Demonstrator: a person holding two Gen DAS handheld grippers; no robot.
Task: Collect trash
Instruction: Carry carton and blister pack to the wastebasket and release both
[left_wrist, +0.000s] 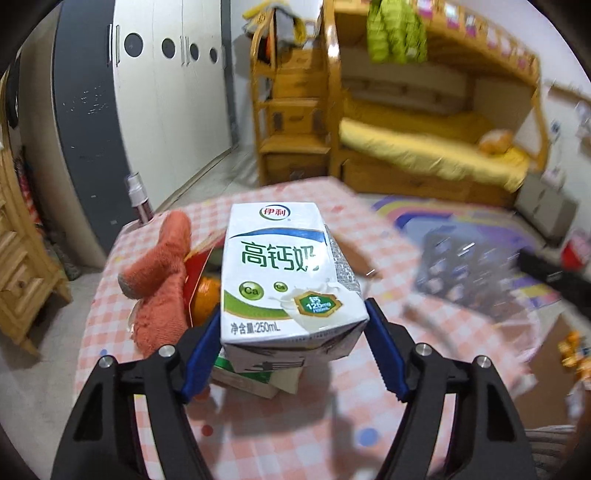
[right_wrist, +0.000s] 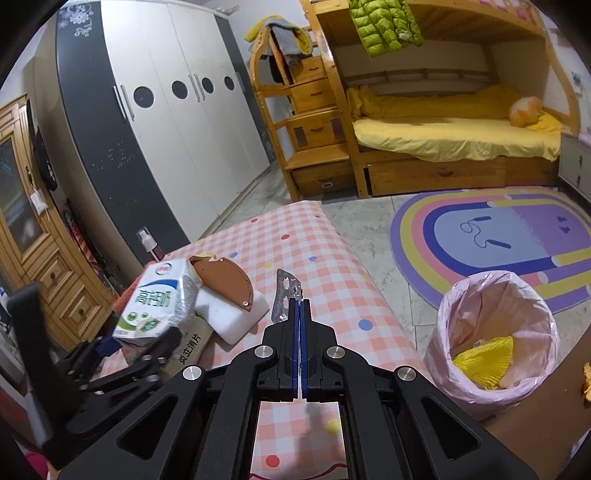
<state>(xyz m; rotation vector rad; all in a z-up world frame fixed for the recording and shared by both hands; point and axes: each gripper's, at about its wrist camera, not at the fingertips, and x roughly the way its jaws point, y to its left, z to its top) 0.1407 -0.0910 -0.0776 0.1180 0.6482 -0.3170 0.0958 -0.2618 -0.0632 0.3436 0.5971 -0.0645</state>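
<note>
My left gripper (left_wrist: 293, 328) is shut on a white and green 250 mL milk carton (left_wrist: 288, 273) and holds it above the checked table (left_wrist: 295, 424); the carton also shows in the right wrist view (right_wrist: 157, 299), with the left gripper (right_wrist: 136, 343) below it. My right gripper (right_wrist: 299, 306) is shut on a silver pill blister strip (right_wrist: 282, 299) above the table. A trash bin with a pink liner (right_wrist: 495, 339) stands on the floor to the right, with yellow trash inside.
On the table lie an orange sock (left_wrist: 162, 280), an orange (left_wrist: 207, 299), a flat box (right_wrist: 190, 345), a white sponge block (right_wrist: 232, 314) and a brown leather piece (right_wrist: 227, 278). A spray bottle (right_wrist: 149, 243) stands at the far edge. A rainbow rug (right_wrist: 498, 236) covers the floor.
</note>
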